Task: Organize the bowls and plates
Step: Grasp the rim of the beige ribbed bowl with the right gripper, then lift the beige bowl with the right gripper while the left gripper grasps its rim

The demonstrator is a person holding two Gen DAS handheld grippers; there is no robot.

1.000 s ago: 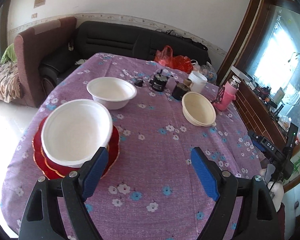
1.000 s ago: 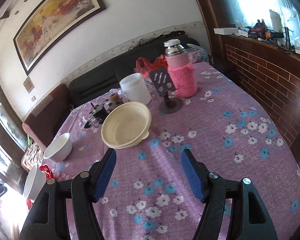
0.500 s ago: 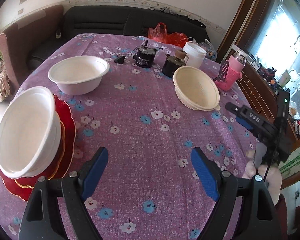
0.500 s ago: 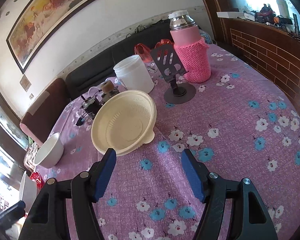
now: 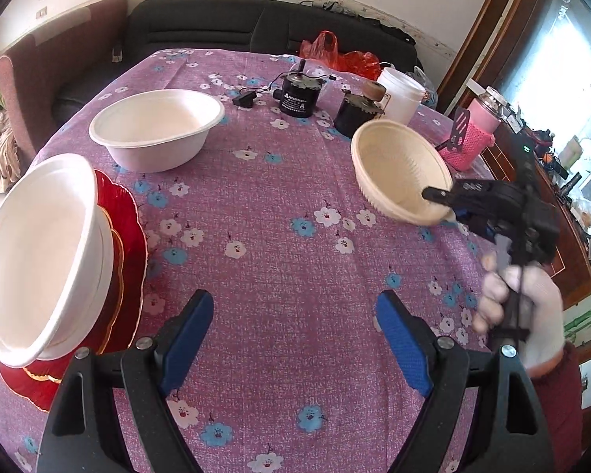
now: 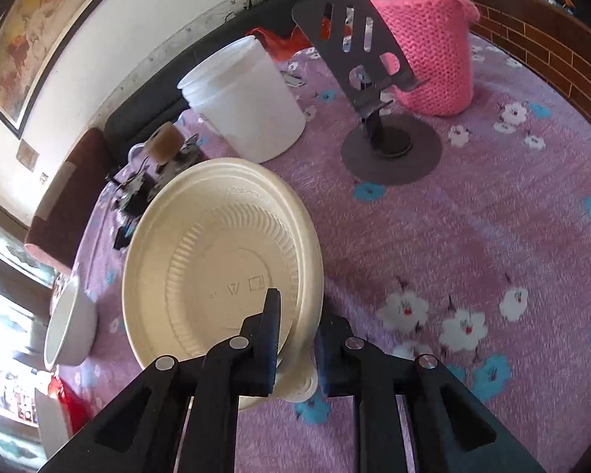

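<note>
A cream bowl (image 6: 220, 260) rests on the purple flowered table; my right gripper (image 6: 297, 345) is shut on its near rim, one finger inside and one outside. In the left wrist view the same bowl (image 5: 402, 171) sits at the right with the right gripper (image 5: 449, 201) on its rim. My left gripper (image 5: 295, 339) is open and empty above the cloth. A white bowl (image 5: 39, 256) sits on stacked red plates (image 5: 126, 244) at the left. Another white bowl (image 5: 157, 128) stands farther back.
A white plastic jar (image 6: 244, 98), a grey phone stand (image 6: 378, 118) and a pink-sleeved bottle (image 6: 429, 39) stand behind the cream bowl. Two small black motors (image 5: 299, 92) lie at the table's far side. A dark sofa (image 5: 256, 23) lies beyond the table.
My right gripper moved forward to the cream bowl and shut on its rim. My left gripper stayed open and shifted slightly, with the stack now closer at the left.
</note>
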